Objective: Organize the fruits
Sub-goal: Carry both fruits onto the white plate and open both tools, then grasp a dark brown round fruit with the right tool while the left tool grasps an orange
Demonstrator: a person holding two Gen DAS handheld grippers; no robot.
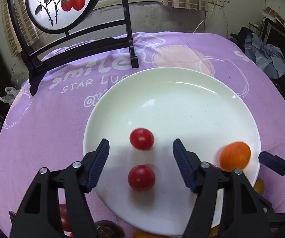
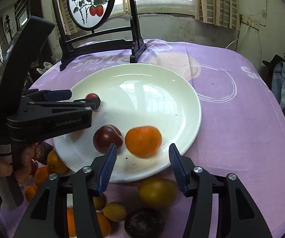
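Observation:
A white plate (image 1: 182, 91) lies on the purple cloth; it also shows in the right wrist view (image 2: 162, 91). In the left wrist view two red cherry tomatoes (image 1: 142, 141) (image 1: 141, 177) lie on the plate, the nearer one between the open fingers of my left gripper (image 1: 141, 148). An orange fruit (image 1: 234, 155) sits at the plate's right rim. In the right wrist view my right gripper (image 2: 142, 152) is open and empty, just behind the orange fruit (image 2: 143, 141) and a dark plum (image 2: 107, 138) on the plate. The left gripper (image 2: 79, 98) reaches in from the left, open.
Several loose fruits lie on the cloth before the plate: a yellow-green one (image 2: 157, 192), a dark one (image 2: 144, 224), small oranges (image 2: 55, 161). A black stand with a round persimmon painting (image 1: 63, 2) stands at the table's back left. Clothes (image 1: 269, 57) lie beyond the right edge.

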